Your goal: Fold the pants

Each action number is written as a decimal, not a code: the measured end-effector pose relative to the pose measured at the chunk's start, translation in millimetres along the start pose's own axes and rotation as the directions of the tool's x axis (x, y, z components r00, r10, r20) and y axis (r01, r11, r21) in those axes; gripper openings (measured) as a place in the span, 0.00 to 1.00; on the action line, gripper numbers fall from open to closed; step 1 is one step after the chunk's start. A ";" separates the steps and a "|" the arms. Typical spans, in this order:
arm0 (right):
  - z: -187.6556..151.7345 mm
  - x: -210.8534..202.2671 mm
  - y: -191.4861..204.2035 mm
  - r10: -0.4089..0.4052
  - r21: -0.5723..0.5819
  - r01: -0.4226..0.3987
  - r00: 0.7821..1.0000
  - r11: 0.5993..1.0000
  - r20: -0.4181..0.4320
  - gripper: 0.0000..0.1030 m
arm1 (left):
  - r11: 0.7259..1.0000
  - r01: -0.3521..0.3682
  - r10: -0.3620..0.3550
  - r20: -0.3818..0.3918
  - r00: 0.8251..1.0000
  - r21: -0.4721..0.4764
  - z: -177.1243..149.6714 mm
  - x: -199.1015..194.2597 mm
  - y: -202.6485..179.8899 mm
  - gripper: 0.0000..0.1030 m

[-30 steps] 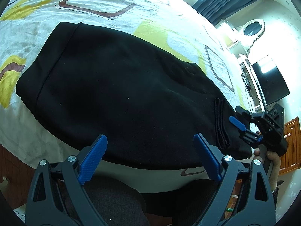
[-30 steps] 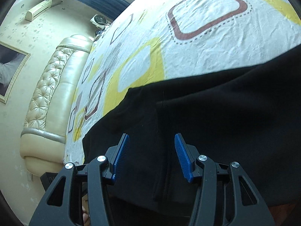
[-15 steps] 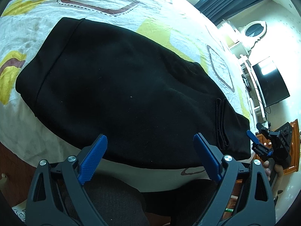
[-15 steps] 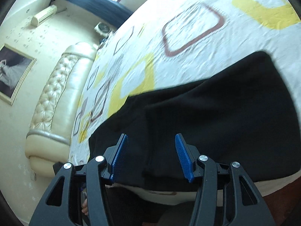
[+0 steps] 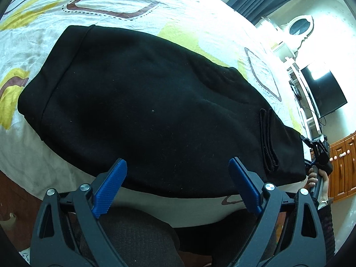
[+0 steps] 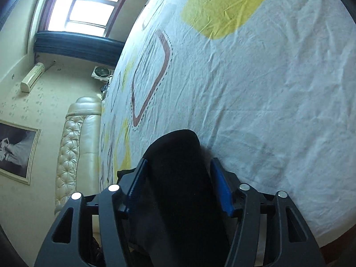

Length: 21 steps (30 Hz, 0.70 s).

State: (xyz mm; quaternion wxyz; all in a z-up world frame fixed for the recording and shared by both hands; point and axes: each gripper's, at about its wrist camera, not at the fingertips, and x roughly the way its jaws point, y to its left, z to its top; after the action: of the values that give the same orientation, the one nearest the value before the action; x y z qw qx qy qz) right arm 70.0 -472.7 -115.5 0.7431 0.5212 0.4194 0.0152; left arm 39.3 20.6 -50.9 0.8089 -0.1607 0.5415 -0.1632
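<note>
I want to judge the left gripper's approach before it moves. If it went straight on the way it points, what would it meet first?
Most likely the black pants: the open left gripper points down at their near edge on the bed sheet. Depth is unclear.

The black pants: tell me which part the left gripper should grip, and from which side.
Grip the near left corner of the black pants, by the banded end, coming in low from the bed's near edge. That corner lies flat and exposed there, and the left gripper already hovers open over the near hem.
</note>
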 end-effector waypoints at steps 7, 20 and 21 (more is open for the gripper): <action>-0.4 5.2 -8.6 -0.007 0.022 0.007 1.000 1.000 -0.013 0.29 | 1.000 -0.011 0.011 -0.003 1.000 0.012 -1.9 1.6 -1.8 0.90; -61.7 -41.4 -39.2 0.052 -0.033 -0.057 0.990 0.998 -0.130 0.33 | 1.000 0.016 -0.016 -0.009 1.000 -0.027 1.8 -1.5 3.1 0.90; -64.8 -38.2 -38.4 0.014 -0.054 -0.022 0.991 0.998 -0.134 0.30 | 1.000 0.013 -0.013 -0.009 1.000 -0.022 1.7 -1.5 2.6 0.90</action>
State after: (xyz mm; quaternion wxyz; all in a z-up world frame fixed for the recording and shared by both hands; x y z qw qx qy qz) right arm -12.1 -458.4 -129.3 0.7274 0.5020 0.4628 0.0684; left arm 40.5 23.7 -50.2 0.8036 -0.1726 0.5458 -0.1632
